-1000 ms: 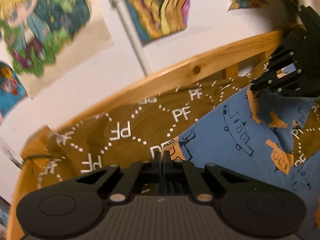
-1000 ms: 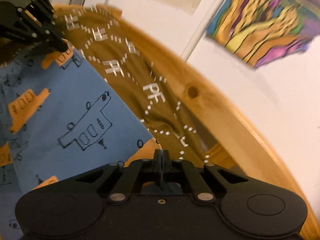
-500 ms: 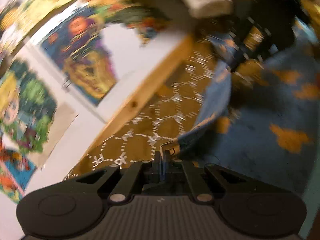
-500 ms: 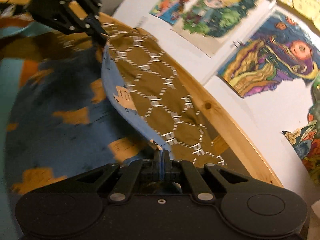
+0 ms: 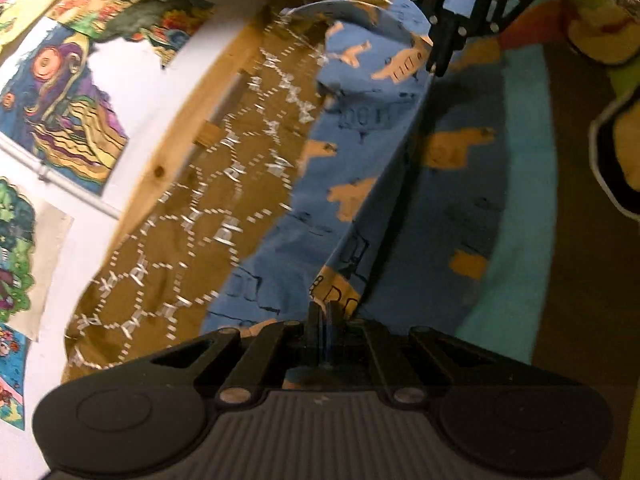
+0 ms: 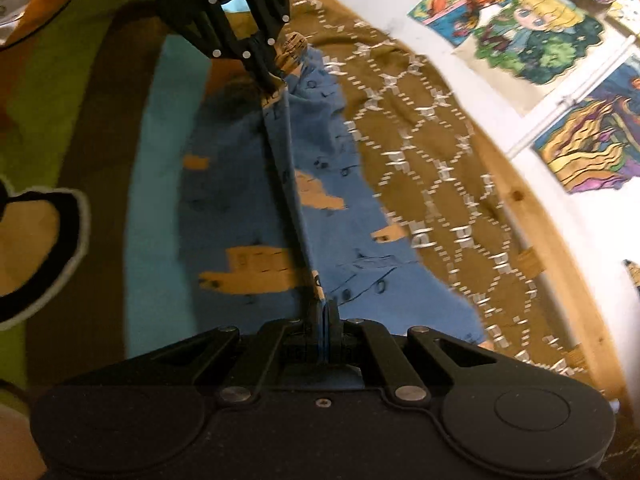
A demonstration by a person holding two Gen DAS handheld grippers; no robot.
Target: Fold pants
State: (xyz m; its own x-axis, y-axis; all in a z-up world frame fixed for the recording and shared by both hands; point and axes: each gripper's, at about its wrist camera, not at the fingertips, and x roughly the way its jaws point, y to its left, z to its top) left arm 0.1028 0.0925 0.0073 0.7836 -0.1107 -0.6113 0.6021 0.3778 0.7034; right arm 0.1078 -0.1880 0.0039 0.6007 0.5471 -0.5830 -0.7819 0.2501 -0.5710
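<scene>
Pinching the blue pants (image 5: 288, 248) at two ends of one taut edge, the left gripper (image 5: 325, 309) and right gripper (image 6: 325, 307) are both keeping their fingers closed on the cloth. The pants are lying over a brown patterned blanket (image 6: 432, 168) and a striped rug (image 6: 156, 184).

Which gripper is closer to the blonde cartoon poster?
Left. The left gripper grips the pants roughly alongside that poster; the right gripper grips them farther along the bed rail.

Dim warm indoor light, strong orange cast. Motion blur ahead of both grippers; fisheye bending at edges, black corners.
</scene>
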